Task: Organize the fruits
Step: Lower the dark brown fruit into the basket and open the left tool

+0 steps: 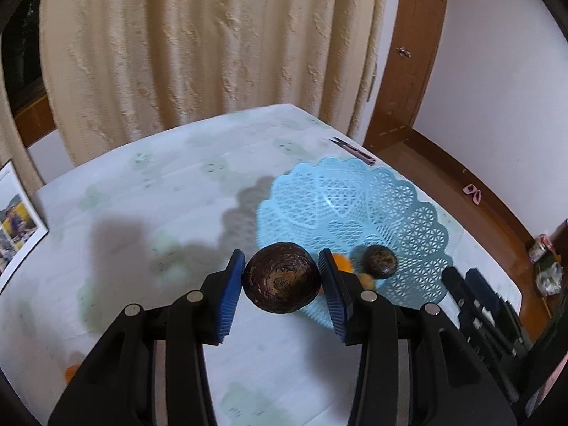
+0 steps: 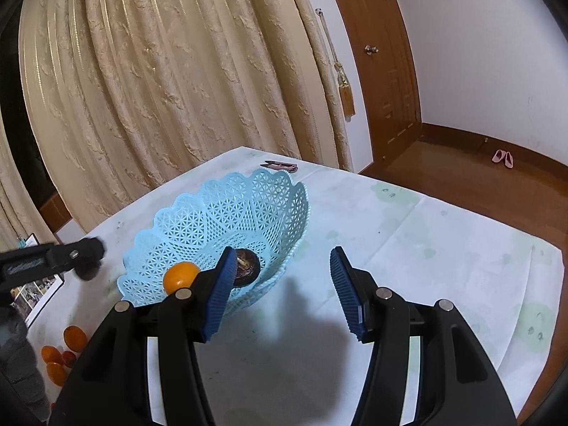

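Observation:
My left gripper (image 1: 281, 259) is shut on a dark, rough-skinned round fruit (image 1: 282, 280), held just above the tablecloth at the near-left rim of a light blue lattice basket (image 1: 355, 198). Inside the basket lie a second, smaller dark fruit (image 1: 380, 262) and an orange fruit (image 1: 342, 262). In the right wrist view my right gripper (image 2: 284, 259) stands open with nothing between its blue pads, just right of the basket (image 2: 248, 206), which holds the orange (image 2: 179, 277) and the dark fruit (image 2: 246, 266). The left gripper (image 2: 88, 255) shows at the left with its fruit.
Several small oranges (image 2: 74, 337) lie on the table at the lower left. A pair of small snips (image 2: 280, 167) rests at the far table edge behind the basket. A printed photo sheet (image 1: 17, 220) lies at the left edge. Curtains hang behind; the wooden floor drops away on the right.

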A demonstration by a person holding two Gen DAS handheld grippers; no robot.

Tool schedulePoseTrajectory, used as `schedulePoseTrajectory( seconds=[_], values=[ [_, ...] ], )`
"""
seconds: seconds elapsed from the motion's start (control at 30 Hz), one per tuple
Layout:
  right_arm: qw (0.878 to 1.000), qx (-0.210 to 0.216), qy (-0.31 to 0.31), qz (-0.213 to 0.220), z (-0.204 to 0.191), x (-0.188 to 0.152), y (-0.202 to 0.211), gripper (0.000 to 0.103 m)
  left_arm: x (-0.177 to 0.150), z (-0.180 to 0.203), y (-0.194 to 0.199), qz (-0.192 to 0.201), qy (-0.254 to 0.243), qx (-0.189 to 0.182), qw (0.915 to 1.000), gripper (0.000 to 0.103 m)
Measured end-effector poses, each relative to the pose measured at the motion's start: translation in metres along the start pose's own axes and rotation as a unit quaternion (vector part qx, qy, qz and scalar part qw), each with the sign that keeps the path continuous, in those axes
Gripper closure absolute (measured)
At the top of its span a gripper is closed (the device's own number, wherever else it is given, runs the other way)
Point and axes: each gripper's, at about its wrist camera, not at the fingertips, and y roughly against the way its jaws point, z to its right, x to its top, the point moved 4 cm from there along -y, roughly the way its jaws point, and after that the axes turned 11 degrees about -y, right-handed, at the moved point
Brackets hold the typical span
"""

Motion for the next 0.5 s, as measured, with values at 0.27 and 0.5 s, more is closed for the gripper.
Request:
schedulePoseTrajectory(
  seconds=[0.27,0.5],
  values=[
    [1.0,0.008,-0.005,0.004,0.0,0.0,0.003,0.042,0.015,0.01,-0.017,0.005,0.016,-0.025,0.9995,0.033],
    [1.0,0.009,-0.01,0.008,0.002,0.0,0.004,0.041,0.015,0.0,-0.008,0.01,0.024,-0.015,0.9996,0.028]
  ],
)
